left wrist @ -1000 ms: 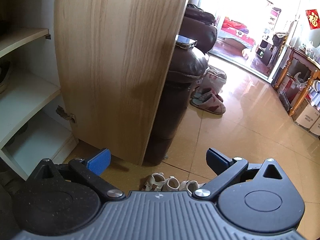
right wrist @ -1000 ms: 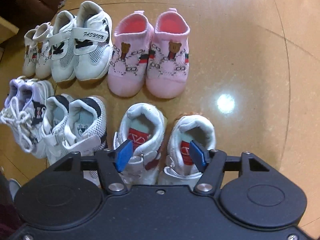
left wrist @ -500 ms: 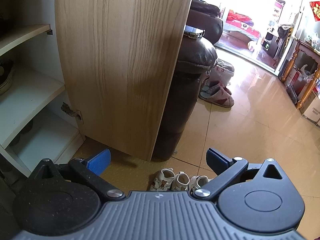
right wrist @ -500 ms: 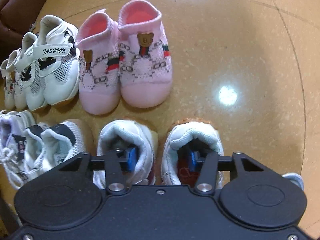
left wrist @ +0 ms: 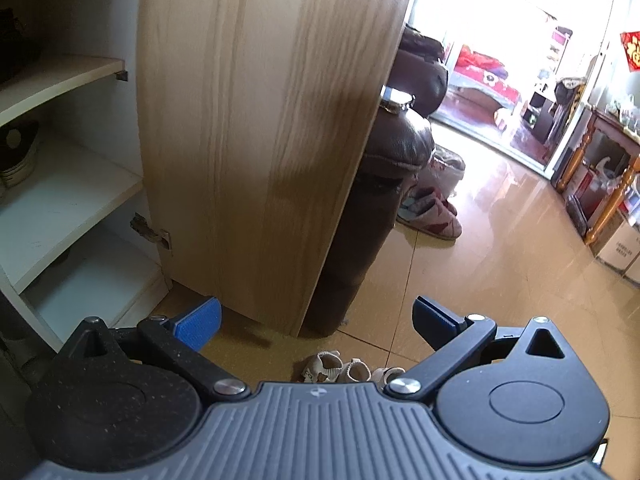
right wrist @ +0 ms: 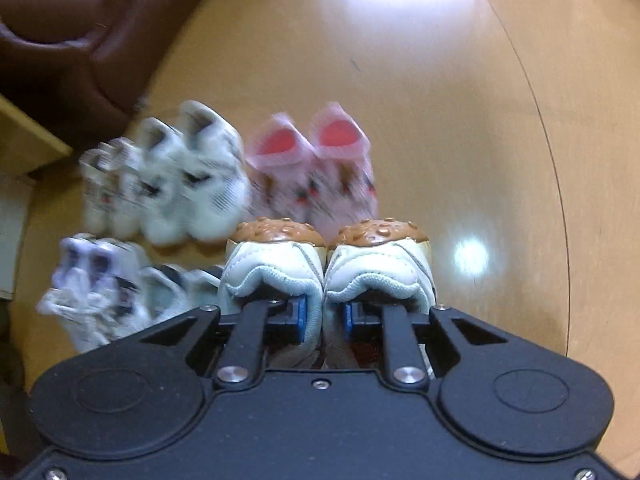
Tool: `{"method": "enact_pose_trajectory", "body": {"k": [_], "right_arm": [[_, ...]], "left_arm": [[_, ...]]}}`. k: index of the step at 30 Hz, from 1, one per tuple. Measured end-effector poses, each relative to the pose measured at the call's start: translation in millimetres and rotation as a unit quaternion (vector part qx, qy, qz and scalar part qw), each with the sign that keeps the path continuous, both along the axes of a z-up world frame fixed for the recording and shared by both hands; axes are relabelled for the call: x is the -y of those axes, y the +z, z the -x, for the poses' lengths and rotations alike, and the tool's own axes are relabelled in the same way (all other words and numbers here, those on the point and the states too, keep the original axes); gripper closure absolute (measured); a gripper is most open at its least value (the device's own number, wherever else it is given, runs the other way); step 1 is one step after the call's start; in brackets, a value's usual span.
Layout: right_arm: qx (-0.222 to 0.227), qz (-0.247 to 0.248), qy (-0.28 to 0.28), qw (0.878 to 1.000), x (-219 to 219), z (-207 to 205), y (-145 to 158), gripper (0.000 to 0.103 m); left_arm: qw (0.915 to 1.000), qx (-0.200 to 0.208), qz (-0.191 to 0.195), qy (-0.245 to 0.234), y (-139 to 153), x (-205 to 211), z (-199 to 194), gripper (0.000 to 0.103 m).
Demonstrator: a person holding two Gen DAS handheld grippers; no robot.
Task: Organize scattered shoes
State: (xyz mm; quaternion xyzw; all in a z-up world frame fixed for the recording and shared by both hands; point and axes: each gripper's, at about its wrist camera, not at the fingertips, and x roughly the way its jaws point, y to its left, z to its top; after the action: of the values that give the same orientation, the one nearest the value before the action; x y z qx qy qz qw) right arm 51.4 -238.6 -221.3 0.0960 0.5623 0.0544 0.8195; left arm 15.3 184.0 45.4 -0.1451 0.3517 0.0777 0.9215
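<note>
Our right gripper has just been closing, and its jaws now pinch the two inner collars of the pair of white shoes, one blue pad inside each shoe. The pair hangs in front of the camera with its brown soles turned toward us, and we judge it is off the floor. The other shoes, among them a pink pair and several white ones, stand in rows on the floor and are blurred.

Our left gripper is wide open and holds nothing. It points at the open wooden door of the shoe cabinet, whose white shelves show on the left.

We think the risk is in the grip. Only soft collar fabric is squeezed, so one shoe could slide out if we swing quickly toward the cabinet. The hanging shoes could also hit the door edge or knock the rows below.

As for writing, nothing can be read on the shoes because of the blur. A red hanging with a gold sign is far on the right, and a box carries small print that is too small to read.
</note>
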Motion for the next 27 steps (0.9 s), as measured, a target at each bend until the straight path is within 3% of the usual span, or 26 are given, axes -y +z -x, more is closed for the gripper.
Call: {"method": "enact_pose_trajectory", "body": {"k": [5,8,11,19,27], "right_arm": [[0.072,-0.002,0.062,0.995,-44,-13,47,0.085],[0.118,-0.009,0.117,0.986,-87,-28,74,0.085],[0.135,-0.025,0.154,0.978,-124,-36,86,0.085],[0.146,-0.054,0.259,0.953,-244,-53,94,0.085],[0.155,-0.075,0.346,0.922,-347,-60,107,0.085]], "left_arm": [[0.9999,0.005,0.001,0.014,3,-14,13,0.000],[0.9995,0.006,0.002,0.030,3,-26,20,0.000],[0.9987,0.006,0.003,0.050,2,-42,30,0.000],[0.9943,0.003,0.005,0.107,-3,-84,55,0.001],[0.9817,-0.006,0.003,0.191,-14,-131,78,0.001]]}}
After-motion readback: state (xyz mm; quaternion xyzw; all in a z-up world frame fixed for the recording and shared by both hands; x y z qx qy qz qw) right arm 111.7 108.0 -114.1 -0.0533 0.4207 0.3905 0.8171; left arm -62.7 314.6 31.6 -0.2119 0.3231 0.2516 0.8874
